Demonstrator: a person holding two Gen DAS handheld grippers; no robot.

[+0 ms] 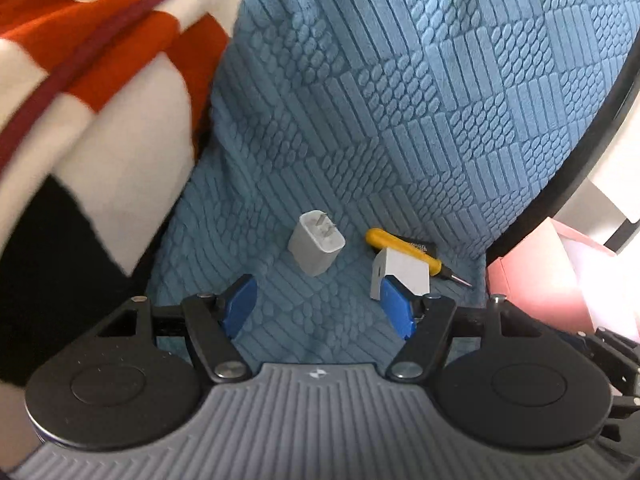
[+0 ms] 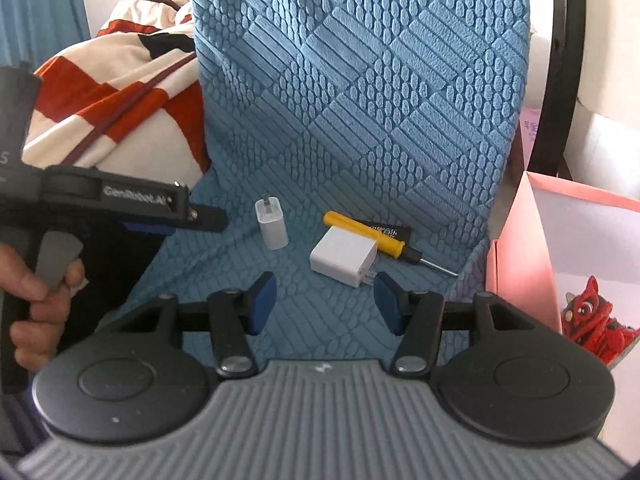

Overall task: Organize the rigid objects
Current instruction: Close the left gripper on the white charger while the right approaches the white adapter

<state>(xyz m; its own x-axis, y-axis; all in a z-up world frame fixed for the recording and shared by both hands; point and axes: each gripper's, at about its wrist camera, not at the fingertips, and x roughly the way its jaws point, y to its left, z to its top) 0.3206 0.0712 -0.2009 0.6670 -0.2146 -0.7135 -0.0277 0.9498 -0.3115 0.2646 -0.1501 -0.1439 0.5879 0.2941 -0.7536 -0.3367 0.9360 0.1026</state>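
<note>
On the blue textured chair seat lie a small white plug charger, a larger white charger block and a yellow-handled screwdriver. My left gripper is open and empty, just short of the small charger; its right pad overlaps the larger block. In the right wrist view the small charger, the larger block and the screwdriver lie ahead. My right gripper is open and empty, just short of the block. The left gripper shows there at the left, hand-held.
A red, white and black blanket is piled on the left of the seat. A pink box stands at the right beside the chair, with a red toy figure inside. The black chair frame runs along the right edge.
</note>
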